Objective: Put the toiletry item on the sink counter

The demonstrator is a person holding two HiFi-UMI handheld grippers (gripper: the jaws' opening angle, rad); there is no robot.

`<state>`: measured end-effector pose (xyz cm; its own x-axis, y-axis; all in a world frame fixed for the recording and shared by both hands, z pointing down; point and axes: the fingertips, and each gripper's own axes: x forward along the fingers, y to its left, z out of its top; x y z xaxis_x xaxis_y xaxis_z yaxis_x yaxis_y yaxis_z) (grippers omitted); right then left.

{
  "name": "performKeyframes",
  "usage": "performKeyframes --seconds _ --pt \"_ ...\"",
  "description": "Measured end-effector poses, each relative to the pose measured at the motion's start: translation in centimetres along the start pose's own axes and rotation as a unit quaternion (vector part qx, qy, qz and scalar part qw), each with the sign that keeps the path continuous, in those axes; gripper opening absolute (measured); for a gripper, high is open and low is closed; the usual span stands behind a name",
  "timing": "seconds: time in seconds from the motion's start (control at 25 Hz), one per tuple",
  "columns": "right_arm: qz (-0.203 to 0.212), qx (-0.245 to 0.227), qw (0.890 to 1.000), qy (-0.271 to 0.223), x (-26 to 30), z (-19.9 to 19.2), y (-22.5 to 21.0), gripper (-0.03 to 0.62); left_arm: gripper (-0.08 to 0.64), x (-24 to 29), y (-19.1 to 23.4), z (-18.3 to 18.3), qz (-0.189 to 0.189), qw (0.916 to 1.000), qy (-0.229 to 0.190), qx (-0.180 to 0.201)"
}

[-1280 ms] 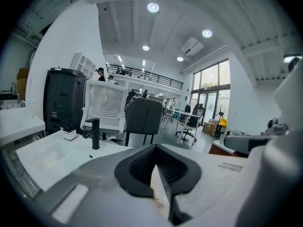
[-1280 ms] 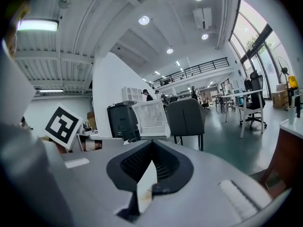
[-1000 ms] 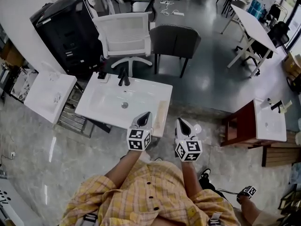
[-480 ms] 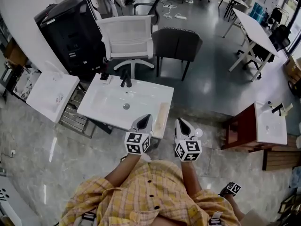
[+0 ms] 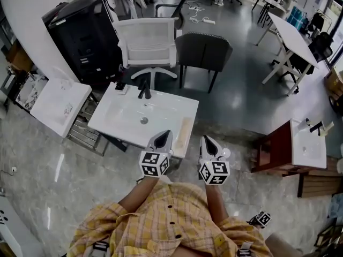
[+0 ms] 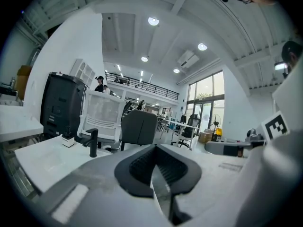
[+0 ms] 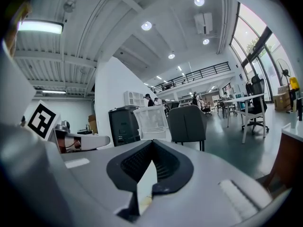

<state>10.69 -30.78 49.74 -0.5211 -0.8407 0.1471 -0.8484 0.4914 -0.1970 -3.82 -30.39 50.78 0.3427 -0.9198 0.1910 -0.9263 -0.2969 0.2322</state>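
Observation:
The white sink counter (image 5: 115, 127) stands in front of me, with a black faucet (image 5: 142, 90) at its back edge. A small white and black item (image 5: 119, 87) lies at the back left of the counter, and a long beige strip (image 5: 183, 131) lies along its right side. My left gripper (image 5: 162, 138) hovers shut over the counter's near right corner, with nothing between its jaws. My right gripper (image 5: 208, 142) is just off the counter's right edge; its jaws meet and I see nothing held. In the left gripper view the faucet (image 6: 92, 142) is ahead on the left.
A white mesh chair (image 5: 147, 44) and a dark chair (image 5: 203, 50) stand behind the counter, with a black cabinet (image 5: 80, 33) at the back left. A second white basin (image 5: 56, 103) lies to the left. A brown stand with another sink (image 5: 300, 143) is at the right.
Both grippers stay shut and have barely moved over the counter's near edge. A marker cube on the floor at the lower right has slid left.

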Motion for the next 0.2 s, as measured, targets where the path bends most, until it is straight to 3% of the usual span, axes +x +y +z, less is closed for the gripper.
performKeyframes --seconds 0.2 --pt "-0.002 0.002 1.000 0.001 -0.09 -0.22 -0.24 -0.002 0.000 -0.27 0.39 -0.31 0.004 1.0000 0.000 0.009"
